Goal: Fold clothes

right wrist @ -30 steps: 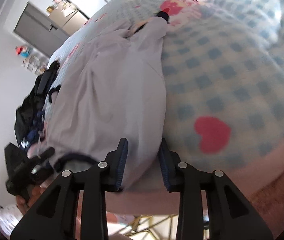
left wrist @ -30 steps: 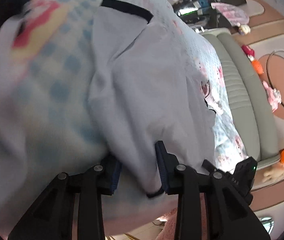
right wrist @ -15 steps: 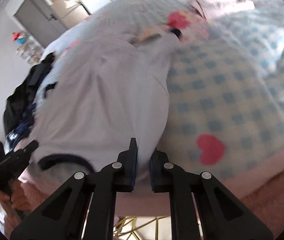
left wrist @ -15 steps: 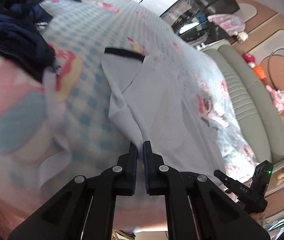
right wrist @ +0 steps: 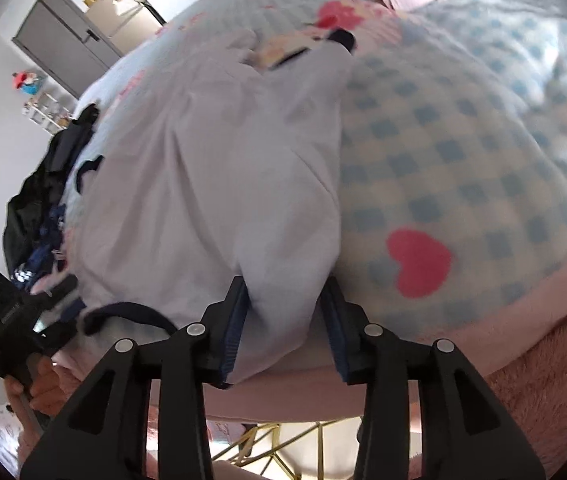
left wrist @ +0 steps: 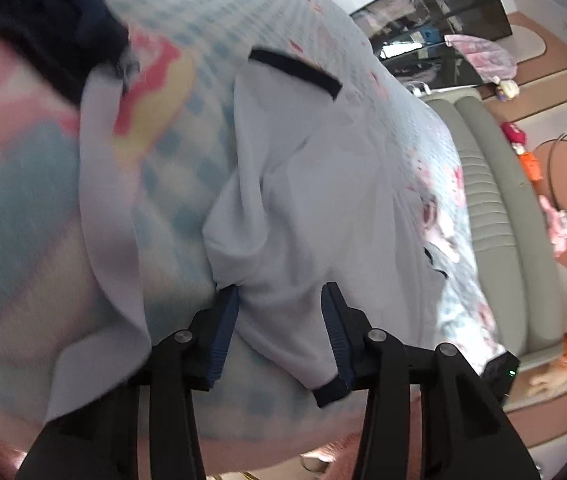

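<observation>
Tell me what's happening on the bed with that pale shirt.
A person is folding a pale shirt with dark trim on a checked bedspread, a gripper in each hand. The left gripper and right gripper are both opening, the near edge of the shirt loose between their fingers.

The shirt (left wrist: 323,208) is thin, matt, pale cloth, softly creased, with dark ribbed trim. Beneath it the blanket (right wrist: 463,152) is soft, fuzzy printed cloth. Each claw (left wrist: 283,332) is matt black plastic with ridged blue rubbery pads (right wrist: 235,328) and small shiny metal rivets.
</observation>
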`<state>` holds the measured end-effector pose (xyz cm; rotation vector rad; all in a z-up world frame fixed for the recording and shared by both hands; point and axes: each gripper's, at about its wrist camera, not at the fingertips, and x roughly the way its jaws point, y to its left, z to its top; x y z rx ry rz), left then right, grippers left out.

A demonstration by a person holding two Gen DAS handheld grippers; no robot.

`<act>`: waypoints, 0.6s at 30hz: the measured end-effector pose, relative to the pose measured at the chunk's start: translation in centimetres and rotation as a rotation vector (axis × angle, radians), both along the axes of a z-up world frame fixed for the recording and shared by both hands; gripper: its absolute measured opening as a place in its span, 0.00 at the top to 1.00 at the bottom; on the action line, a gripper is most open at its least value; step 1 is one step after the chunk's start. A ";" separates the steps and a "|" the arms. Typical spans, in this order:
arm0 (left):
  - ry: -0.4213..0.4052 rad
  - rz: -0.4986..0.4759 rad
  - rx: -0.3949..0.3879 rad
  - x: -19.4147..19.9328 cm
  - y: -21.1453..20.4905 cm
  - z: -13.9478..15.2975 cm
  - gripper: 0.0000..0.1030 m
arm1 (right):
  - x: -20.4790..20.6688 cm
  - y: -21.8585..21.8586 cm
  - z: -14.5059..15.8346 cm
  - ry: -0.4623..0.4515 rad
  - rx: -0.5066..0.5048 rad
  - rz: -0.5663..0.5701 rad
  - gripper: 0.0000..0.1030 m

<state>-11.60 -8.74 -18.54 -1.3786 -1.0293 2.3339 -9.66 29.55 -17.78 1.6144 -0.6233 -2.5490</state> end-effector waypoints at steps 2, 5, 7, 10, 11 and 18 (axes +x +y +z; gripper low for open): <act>0.010 0.067 -0.056 0.6 -0.6 0.7 0.56 | -0.3 0.3 0.5 0.001 0.025 -0.012 0.58; 0.012 0.096 -0.051 1.4 -1.5 -0.1 0.56 | -0.8 0.5 1.6 0.026 0.101 -0.032 0.50; 0.018 0.090 -0.048 1.6 -1.7 -0.6 0.58 | -1.0 0.5 2.2 0.044 0.150 -0.040 0.49; 0.056 0.048 -0.031 1.4 -1.3 -0.5 0.59 | -1.5 -0.2 1.3 0.002 0.134 0.007 0.49; 0.066 0.024 -0.023 1.0 -1.2 -0.5 0.58 | -1.3 -0.5 1.2 0.005 0.130 0.013 0.49; 0.091 -0.043 -0.037 -1.0 0.2 -0.5 0.93 | -3.1 -2.0 -0.2 0.011 0.057 0.079 0.49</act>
